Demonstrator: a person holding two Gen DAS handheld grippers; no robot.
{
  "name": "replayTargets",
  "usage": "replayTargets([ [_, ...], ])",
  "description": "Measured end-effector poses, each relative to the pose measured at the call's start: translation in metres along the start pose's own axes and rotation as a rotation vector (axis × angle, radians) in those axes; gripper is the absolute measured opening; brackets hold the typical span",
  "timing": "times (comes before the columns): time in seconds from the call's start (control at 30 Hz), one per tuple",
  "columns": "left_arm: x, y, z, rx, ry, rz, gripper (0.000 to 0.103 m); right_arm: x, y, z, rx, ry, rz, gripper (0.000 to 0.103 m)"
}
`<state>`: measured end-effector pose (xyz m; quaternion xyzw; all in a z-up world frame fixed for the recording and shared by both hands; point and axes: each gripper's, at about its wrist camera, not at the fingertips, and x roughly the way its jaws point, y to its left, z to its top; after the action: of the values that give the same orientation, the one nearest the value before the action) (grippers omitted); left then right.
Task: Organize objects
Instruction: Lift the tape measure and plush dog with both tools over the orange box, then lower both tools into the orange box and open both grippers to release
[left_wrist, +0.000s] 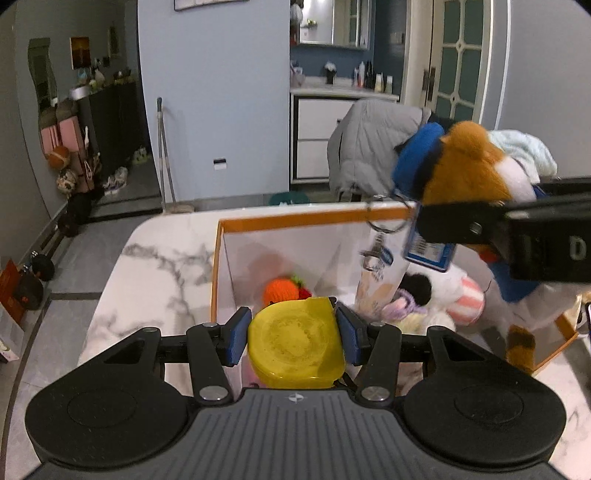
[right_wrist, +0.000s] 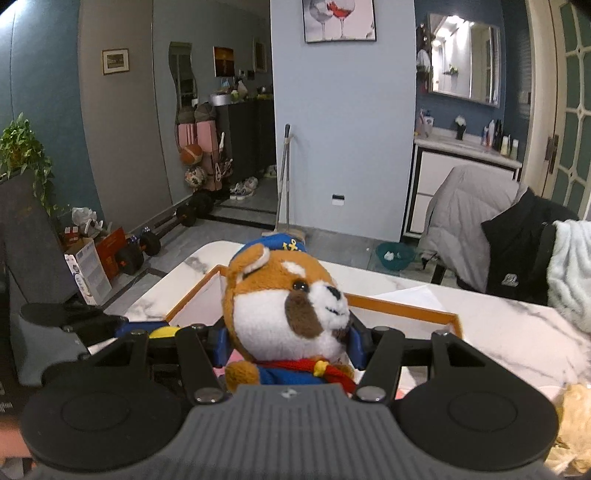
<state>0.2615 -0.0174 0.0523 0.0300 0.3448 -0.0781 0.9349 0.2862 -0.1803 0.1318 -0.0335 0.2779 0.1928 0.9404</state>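
Yellow case (left_wrist: 295, 341) first, since it's right up in my left gripper (left_wrist: 293, 334): blue pads pinched on both its sides, held above the near edge of the box (left_wrist: 314, 218). So that one's carried over but not dropped in yet.

Biggest thing going is that orange-rimmed box on the marble table (left_wrist: 155, 266). It's already got a decent pile in it: a white plush (left_wrist: 443, 295) with a pink striped bit, a knitted orange toy (left_wrist: 281, 292) in the back corner, some pastel stuff I can't make out.

Next down in size, the sailor dog plush (right_wrist: 284, 306) is squeezed between the pads of my right gripper (right_wrist: 288, 347), jaws about half closed around its body, hanging over the box's right side with its key ring and tag dangling.

My guess: mostly done, two drops left. Something fuzzy and tan (right_wrist: 570, 424) sits by the right gripper, maybe still to go.
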Motion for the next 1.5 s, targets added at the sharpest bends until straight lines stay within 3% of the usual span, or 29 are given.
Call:
replayTargets([
  [0.23, 0.007, -0.012, -0.006, 0.061, 0.031, 0.036, 0.058, 0.036, 0.010, 0.000, -0.019, 0.069, 0.023, 0.060],
  [0.77, 0.026, -0.032, -0.012, 0.136, 0.056, 0.033, 0.059, 0.109, 0.016, -0.005, -0.080, 0.235, 0.063, 0.060],
  [1.23, 0.037, -0.041, -0.011, 0.190, 0.082, 0.078, 0.061, 0.131, 0.013, -0.010, -0.099, 0.302, 0.043, 0.061],
  [1.43, 0.036, -0.040, -0.012, 0.190, 0.078, 0.069, 0.080, 0.130, 0.010, -0.011, -0.083, 0.301, 0.041, 0.065],
  [1.5, 0.036, -0.041, -0.012, 0.192, 0.079, 0.069, 0.082, 0.129, 0.010, -0.011, -0.078, 0.300, 0.040, 0.066],
])
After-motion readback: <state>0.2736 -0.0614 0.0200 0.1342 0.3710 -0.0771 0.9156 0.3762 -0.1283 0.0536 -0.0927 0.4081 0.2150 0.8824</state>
